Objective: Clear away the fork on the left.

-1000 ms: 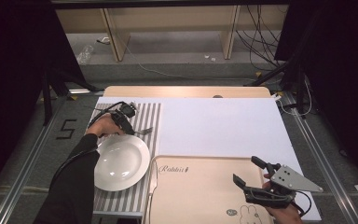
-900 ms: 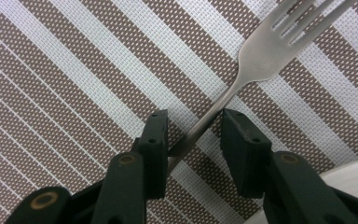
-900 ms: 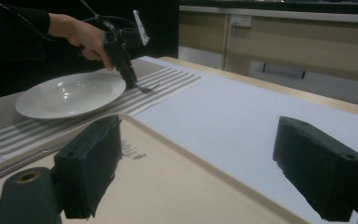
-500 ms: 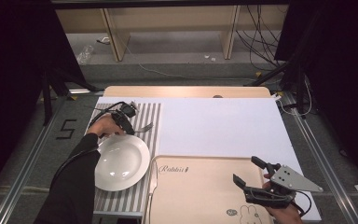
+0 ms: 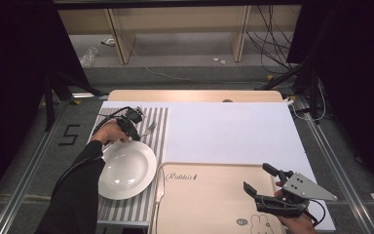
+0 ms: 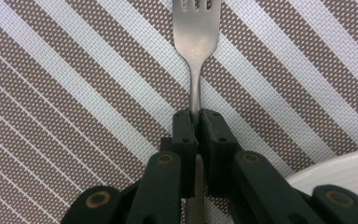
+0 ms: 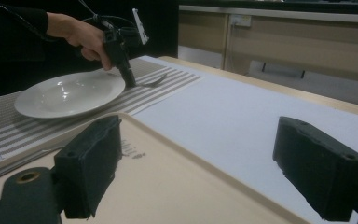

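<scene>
On the brown-and-white striped woven placemat (image 5: 151, 195) at the table's left, the left gripper (image 6: 196, 122) has just been closing its jaws and now pinches the narrow neck of the silver metal fork (image 6: 196, 42). In the left gripper view the fork's long axis runs straight ahead of the jaws, tines pointing away. In the high view the fork (image 5: 149, 128) lies just beyond the round white ceramic plate (image 5: 126, 169), tines toward the table's right and far side. Further right, over the beige plastic tray (image 5: 209, 200), the right gripper (image 5: 258, 183) hangs with jaws spread wide, nothing between them.
</scene>
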Demonstrator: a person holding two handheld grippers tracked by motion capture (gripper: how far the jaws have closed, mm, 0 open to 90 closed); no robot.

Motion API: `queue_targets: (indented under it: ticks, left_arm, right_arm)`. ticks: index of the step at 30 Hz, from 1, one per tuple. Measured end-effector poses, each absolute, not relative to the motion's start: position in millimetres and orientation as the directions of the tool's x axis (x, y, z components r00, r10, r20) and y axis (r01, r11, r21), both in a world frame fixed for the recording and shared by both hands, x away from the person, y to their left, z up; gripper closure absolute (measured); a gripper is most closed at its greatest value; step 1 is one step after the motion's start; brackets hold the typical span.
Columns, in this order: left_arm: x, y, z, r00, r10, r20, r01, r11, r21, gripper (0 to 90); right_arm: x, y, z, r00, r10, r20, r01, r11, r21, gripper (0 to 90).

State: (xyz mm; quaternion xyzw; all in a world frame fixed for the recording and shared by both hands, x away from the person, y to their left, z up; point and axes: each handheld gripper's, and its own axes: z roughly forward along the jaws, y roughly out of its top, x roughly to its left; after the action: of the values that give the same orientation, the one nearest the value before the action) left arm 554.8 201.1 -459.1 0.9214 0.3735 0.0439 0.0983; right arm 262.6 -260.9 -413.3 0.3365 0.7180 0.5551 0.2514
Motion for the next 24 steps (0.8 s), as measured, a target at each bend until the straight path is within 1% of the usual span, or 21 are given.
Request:
queue_targets:
  ticks: [2,4,5,6,10,13,15,17,22,24]
  left_arm:
    - [554,202,-459,0.707,0.707,0.010,0.688,-0.691,0.220,84.4]
    - [555,203,-458,0.690,0.723,0.031,0.700,-0.678,0.227,84.5]
    - [556,205,-457,0.670,0.740,0.054,0.711,-0.661,0.238,84.5]
    - [557,206,-456,0.652,0.756,0.055,0.724,-0.643,0.250,84.5]
    - [560,215,-445,0.578,0.812,0.076,0.753,-0.567,0.333,84.6]
    - [560,219,-435,0.528,0.843,0.102,0.757,-0.521,0.394,84.6]
    - [561,223,-428,0.505,0.860,0.081,0.760,-0.487,0.432,84.6]
    - [560,223,-421,0.482,0.870,0.101,0.752,-0.470,0.462,84.6]
    - [558,225,-401,0.465,0.884,0.042,0.736,-0.412,0.536,84.6]
    - [556,226,-391,0.454,0.891,-0.014,0.732,-0.364,0.576,84.6]
  right_arm:
    - [263,-261,-413,-0.646,0.763,0.014,0.204,0.155,0.967,16.2]
    - [263,-261,-413,-0.646,0.763,0.014,0.203,0.154,0.967,16.2]
    - [263,-261,-413,-0.646,0.763,0.014,0.203,0.155,0.967,16.2]
    - [263,-261,-413,-0.646,0.763,0.013,0.204,0.156,0.967,16.2]
    - [263,-261,-413,-0.646,0.764,0.012,0.204,0.157,0.966,16.2]
    - [263,-261,-414,-0.645,0.764,0.012,0.204,0.157,0.966,16.2]
    - [263,-261,-413,-0.645,0.764,0.015,0.206,0.156,0.966,16.2]
    - [263,-260,-414,-0.646,0.763,0.014,0.204,0.155,0.967,16.2]
    - [263,-260,-414,-0.646,0.763,0.014,0.203,0.155,0.967,16.2]
    - [263,-261,-414,-0.647,0.763,0.015,0.207,0.157,0.966,16.2]
